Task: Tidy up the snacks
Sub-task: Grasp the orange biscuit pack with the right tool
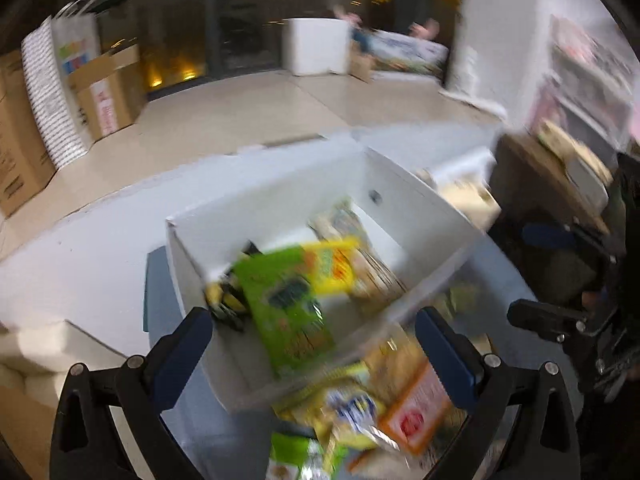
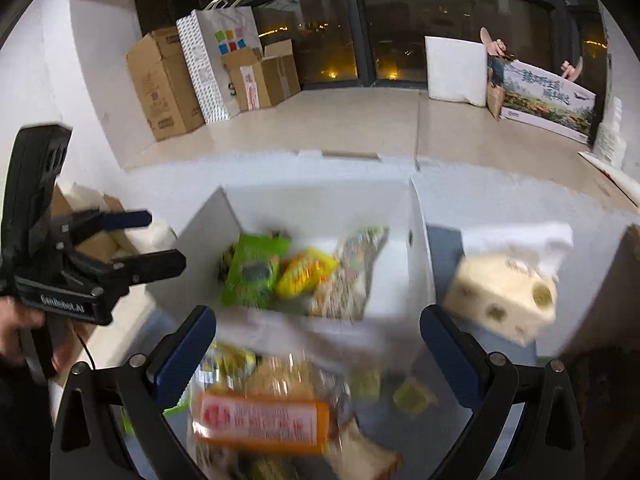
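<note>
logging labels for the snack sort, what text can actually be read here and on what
"GenRobot.AI" on the body of the left gripper, seen from the right wrist view.
Chinese characters on the landscape poster board against the window: too small to read.
Red print on the orange packet: blurred.
Print on the green packet and yellow packet in the white box: blurred.
Markings on the cardboard boxes: unreadable.
</note>
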{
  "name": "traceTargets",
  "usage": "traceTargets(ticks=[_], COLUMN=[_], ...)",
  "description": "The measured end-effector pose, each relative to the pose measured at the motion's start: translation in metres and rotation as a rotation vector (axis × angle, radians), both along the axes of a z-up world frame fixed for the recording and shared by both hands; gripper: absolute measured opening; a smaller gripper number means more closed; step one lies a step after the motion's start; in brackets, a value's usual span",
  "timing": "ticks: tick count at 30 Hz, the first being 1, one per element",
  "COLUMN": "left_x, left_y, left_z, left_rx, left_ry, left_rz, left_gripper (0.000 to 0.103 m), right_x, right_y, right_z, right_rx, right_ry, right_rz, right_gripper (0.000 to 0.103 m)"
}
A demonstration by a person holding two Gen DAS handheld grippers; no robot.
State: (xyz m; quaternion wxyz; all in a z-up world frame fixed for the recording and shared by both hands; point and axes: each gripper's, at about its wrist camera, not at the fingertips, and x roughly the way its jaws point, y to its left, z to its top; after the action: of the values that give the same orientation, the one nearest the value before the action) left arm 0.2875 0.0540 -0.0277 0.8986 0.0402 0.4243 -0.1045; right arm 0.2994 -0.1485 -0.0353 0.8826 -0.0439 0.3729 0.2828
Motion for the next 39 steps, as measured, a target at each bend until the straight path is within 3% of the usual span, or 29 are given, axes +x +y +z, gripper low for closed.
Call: traceTargets(ticks=[4,10,14,18,27,34,39], left_x=[-0.033,-0.067,-0.085,-0.103,-0.139,-0.169,-0.186], left_y=[-0.014,-0.020,-0.019,-0.015,0.014,0.040,0.052], left_z=[-0.007,-0.029,-0.042,-0.049,-0.063,-0.069,-0.080], left_rx=[-0.016,-0.078,-0.135,-0.144,-0.130,-0.135,-0.129], left_ry=[0.007,0.028,0.041,0.045,0.058,0.068,0.091], left_rz=[-0.040,-0.024,-0.011,-0.014,0.040,0.113,0.156], left_gripper=[0.103,0.103,0.103,0.103,0.103,0.103,0.103], right_x=[-0.042,-0.100,-0.122,-0.127,-0.100,-0.070,-0.055], right_y=[-0.026,-0.061,-0.068,-0.060,-0.013,0.027,0.049], right_z=[-0.015,-0.045,-0.064,-0.075,-0.086,-0.109,-0.122], right_rx=[-0.014,0.032,0.045,0.019,-0.257,-0.505,-0.579], right_ry=[0.009,0.048,0.075,0.078,-0.065,-0.168,-0.186], right_rz=[0.000,-0.036,-0.057,-0.023,0.239,0.542,0.724], right_gripper=[0.103,0.103,0.103,0.103,0.103,0.103,0.103])
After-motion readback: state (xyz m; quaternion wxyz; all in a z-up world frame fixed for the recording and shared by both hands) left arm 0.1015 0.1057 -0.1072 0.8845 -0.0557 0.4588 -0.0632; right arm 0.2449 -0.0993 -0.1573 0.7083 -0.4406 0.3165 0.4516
